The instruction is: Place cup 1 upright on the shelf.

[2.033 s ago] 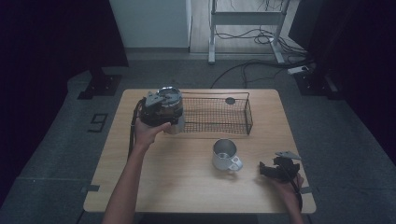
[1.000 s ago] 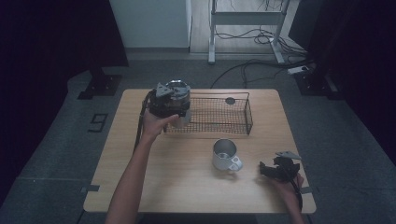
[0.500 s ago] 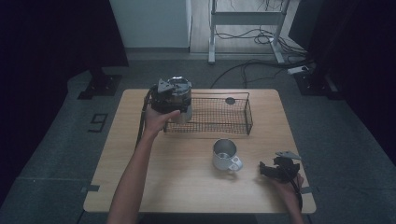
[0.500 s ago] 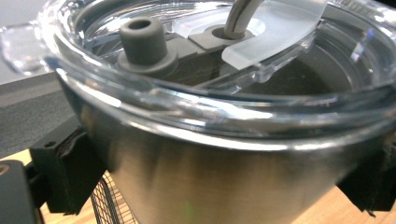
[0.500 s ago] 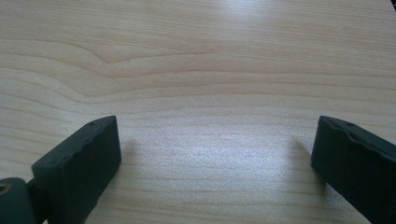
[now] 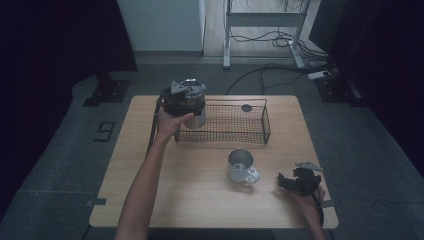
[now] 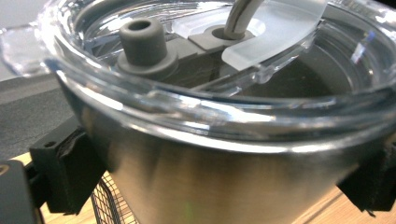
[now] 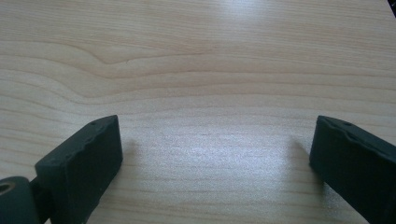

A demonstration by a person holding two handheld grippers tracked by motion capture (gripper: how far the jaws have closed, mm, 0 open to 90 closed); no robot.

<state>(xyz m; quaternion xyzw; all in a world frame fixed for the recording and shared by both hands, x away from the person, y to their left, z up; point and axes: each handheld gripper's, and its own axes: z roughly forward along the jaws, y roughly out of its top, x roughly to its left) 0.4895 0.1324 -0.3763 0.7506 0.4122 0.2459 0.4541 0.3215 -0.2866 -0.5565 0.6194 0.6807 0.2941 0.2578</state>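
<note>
We are gripping a steel tumbler (image 6: 196,107) in our left gripper (image 6: 184,97) at the wire basket's (image 6: 235,131) far left corner; our right gripper (image 6: 299,181) is resting open, near right.

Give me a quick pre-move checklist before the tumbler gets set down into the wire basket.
1. Grip: left gripper jaws clamp the steel tumbler on both sides: ok.
2. Clear lid seated on the rim: ok.
3. Tumbler above the wire basket, at its left end: ok.
4. Basket floor under the tumbler free: cannot tell; a small dark disc lies farther right.
5. Metal mug stands outside the basket: ok.
6. Right gripper open, resting low over the table, away from the basket: ok.
</note>
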